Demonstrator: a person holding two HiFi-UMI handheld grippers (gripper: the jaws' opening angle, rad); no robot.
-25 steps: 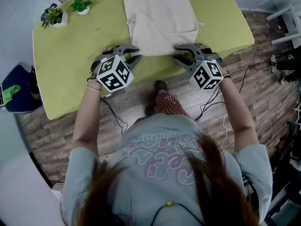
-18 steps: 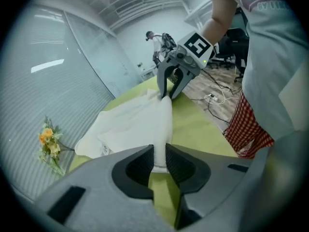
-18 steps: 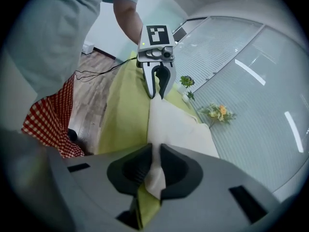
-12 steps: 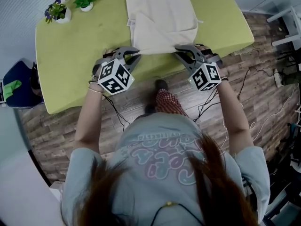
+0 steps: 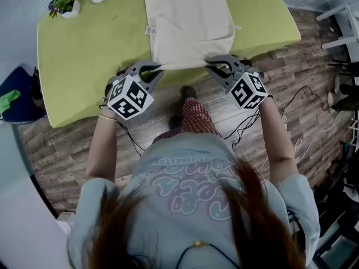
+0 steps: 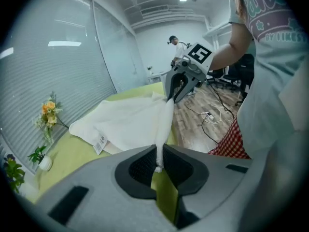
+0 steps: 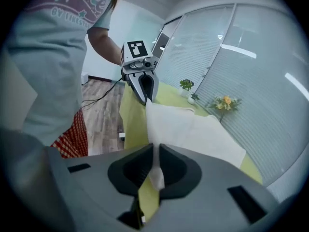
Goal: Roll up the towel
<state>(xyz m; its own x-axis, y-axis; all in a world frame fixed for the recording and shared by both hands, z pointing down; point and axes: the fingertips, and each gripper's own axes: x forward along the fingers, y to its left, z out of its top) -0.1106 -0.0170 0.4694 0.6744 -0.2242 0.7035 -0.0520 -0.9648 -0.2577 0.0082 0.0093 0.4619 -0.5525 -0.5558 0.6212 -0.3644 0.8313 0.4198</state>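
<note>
Lime-green desk [image 5: 84, 55], plank floor [image 5: 67, 144]. Left tongs [image 5: 147, 70] and right tongs [image 5: 216, 67] have just closed, each clenched on a towel [image 5: 190, 21] corner. Only the left gripper view shows a distant person [image 6: 176, 43].

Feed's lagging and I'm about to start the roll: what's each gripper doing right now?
Left gripper: jaws just closed, shut on the towel at its near corner.
Right gripper: jaws just closed, shut on the towel's other near corner.

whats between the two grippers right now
The near edge of the towel, stretched from the left gripper to the right gripper; both pairs of jaws have just closed on its corners. The head view shows it.
</note>
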